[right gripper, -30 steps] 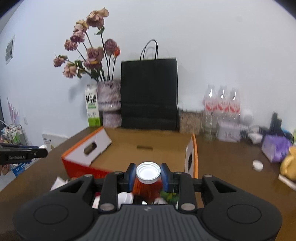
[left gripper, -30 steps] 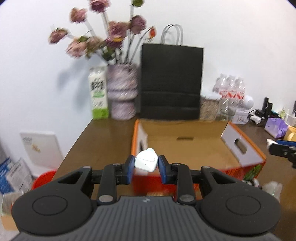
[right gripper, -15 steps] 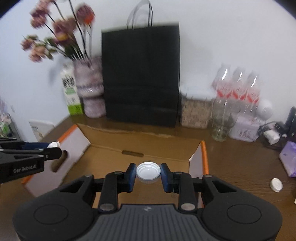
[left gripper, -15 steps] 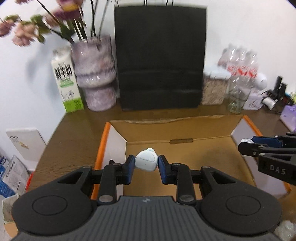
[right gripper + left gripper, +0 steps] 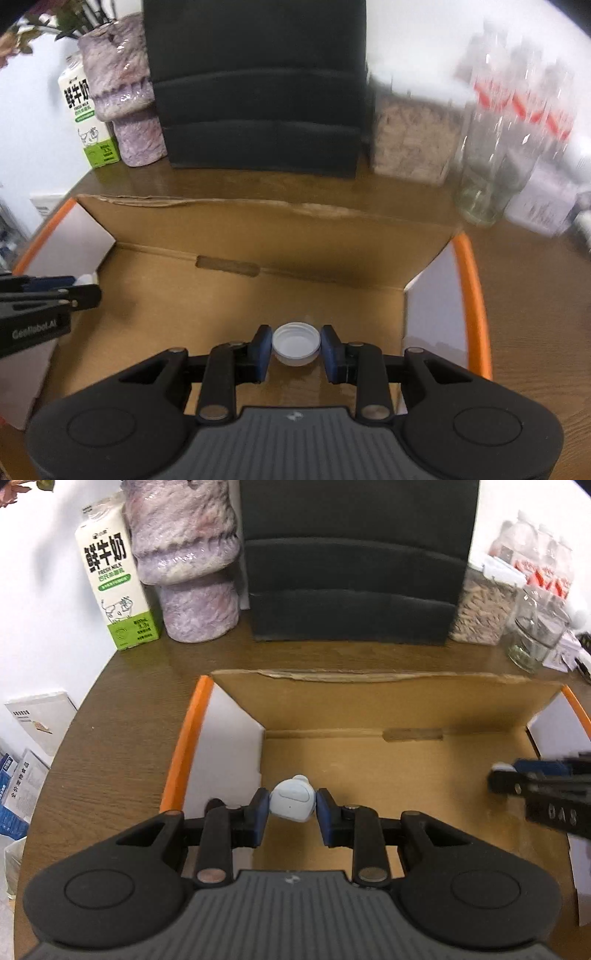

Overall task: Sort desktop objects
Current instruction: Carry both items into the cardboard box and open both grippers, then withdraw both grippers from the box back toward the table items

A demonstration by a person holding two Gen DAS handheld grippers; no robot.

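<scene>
My left gripper (image 5: pixel 291 806) is shut on a small white earbud case (image 5: pixel 292 804) and holds it over the left part of an open cardboard box (image 5: pixel 369 760) with orange edges. My right gripper (image 5: pixel 295 345) is shut on a white-capped jar (image 5: pixel 295 342), seen from above so only the cap shows, over the right part of the same box (image 5: pixel 258 295). The right gripper also shows at the right edge of the left wrist view (image 5: pixel 543 794), and the left gripper at the left edge of the right wrist view (image 5: pixel 40 306).
Behind the box stand a milk carton (image 5: pixel 114 579), a purple vase (image 5: pixel 192 561), a black paper bag (image 5: pixel 351 561), a jar of grains (image 5: pixel 480 613), a glass jar (image 5: pixel 491 177) and water bottles (image 5: pixel 524 85). The brown table (image 5: pixel 110 738) ends at the left.
Both grippers have moved forward and tilted down over the open box, each still holding its object. The box interior now fills both views.
</scene>
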